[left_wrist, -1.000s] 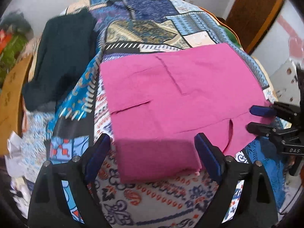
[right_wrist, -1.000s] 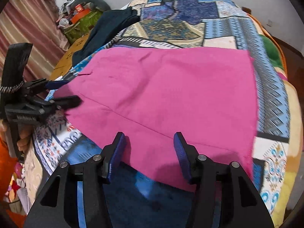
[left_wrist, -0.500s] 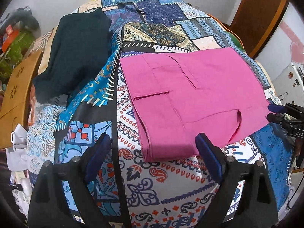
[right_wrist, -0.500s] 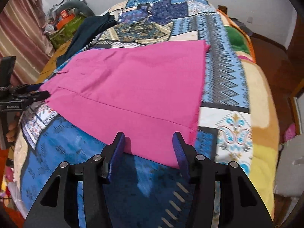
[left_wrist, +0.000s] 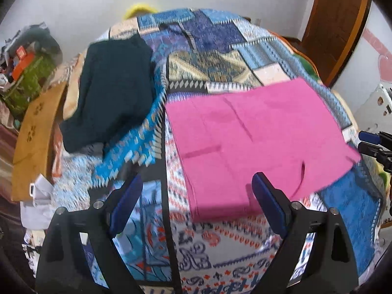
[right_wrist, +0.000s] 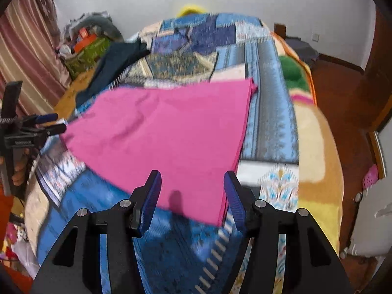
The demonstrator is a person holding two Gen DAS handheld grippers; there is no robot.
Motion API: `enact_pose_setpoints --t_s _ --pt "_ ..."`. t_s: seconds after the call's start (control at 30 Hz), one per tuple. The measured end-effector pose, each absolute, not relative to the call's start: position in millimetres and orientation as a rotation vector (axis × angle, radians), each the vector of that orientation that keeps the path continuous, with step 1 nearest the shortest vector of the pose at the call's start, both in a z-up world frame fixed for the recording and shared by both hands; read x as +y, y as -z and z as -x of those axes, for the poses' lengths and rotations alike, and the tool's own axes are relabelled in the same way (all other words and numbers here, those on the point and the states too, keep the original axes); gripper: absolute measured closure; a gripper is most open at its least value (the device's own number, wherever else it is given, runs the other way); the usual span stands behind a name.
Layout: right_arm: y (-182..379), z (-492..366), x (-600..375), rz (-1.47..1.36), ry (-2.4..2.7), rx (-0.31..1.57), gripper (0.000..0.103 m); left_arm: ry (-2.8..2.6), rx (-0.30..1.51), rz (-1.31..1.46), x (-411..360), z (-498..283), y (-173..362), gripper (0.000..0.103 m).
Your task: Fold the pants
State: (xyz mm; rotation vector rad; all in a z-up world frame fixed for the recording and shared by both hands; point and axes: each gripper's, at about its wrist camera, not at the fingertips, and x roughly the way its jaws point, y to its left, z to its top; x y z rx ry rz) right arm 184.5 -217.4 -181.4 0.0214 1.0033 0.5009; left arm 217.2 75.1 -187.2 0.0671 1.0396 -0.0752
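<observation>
The pink pants lie folded flat on the patterned bedspread; they also show in the right wrist view. My left gripper is open and empty, above the bed in front of the pants' near left corner. My right gripper is open and empty, hovering over the pants' near right edge. Each gripper shows at the edge of the other's view, the right one beside the pants' right corner, the left one beside their left corner.
A dark teal garment lies on the bed's far left. A wooden board and clutter stand left of the bed. A wooden door and red floor are to the right.
Both grippers have pulled back and up from the pants, which now lie farther off. The pants stay flat on the bed.
</observation>
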Motion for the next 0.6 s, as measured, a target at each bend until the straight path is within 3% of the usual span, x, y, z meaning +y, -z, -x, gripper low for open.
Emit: enact_pose_setpoints --t_s 0.17,0.47,0.6 --pt "164.9 -209.7 -216.0 -0.052 -0.504 0.934 0.054 0.073 0.986 -0.024 79.9 -246.1 168.2 0.012" --pt "181.2 -274.8 -217.7 -0.039 -0.463 0.942 0.054 0.03 1.069 0.049 97.2 -312.4 195.1 0.049" --pt "196.7 -308.8 -223.3 -0.044 -0.447 0.986 0.054 0.025 1.148 0.117 111.6 -334.8 220.8 0.054"
